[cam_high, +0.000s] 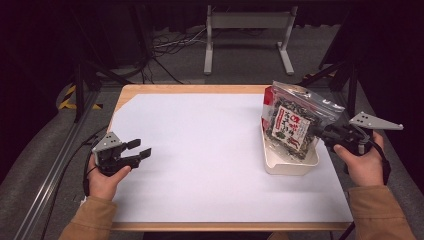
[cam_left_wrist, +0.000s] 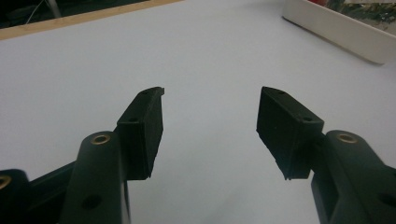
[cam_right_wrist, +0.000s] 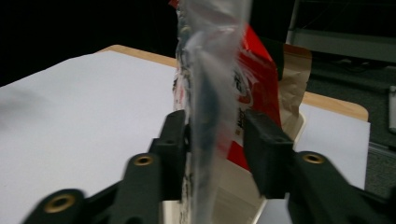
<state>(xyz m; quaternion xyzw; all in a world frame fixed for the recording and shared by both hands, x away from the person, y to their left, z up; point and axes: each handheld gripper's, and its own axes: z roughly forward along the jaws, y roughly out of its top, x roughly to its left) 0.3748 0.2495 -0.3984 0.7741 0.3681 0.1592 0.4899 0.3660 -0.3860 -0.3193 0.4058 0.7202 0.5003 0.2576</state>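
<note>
Releasing clear snack pouch (cam_high: 292, 122) into white tray (cam_high: 290, 167) at table's right side; pouch stands tilted, lower end inside tray, beside red packet (cam_right_wrist: 257, 84). Right gripper (cam_high: 325, 132) at pouch's edge, jaws parted; in right gripper view, film (cam_right_wrist: 208, 107) sits between them, pads seemingly not pressing. Left gripper (cam_high: 140, 149) rests low over white table sheet (cam_high: 200, 150), well apart from tray, jaws spread, nothing between. Step judged: placement nearly done. Next move calls for backing right gripper clear without dragging pouch out.

Wooden table (cam_high: 195, 89) under white sheet (cam_high: 200, 150), cream tray (cam_high: 290, 167)
</note>
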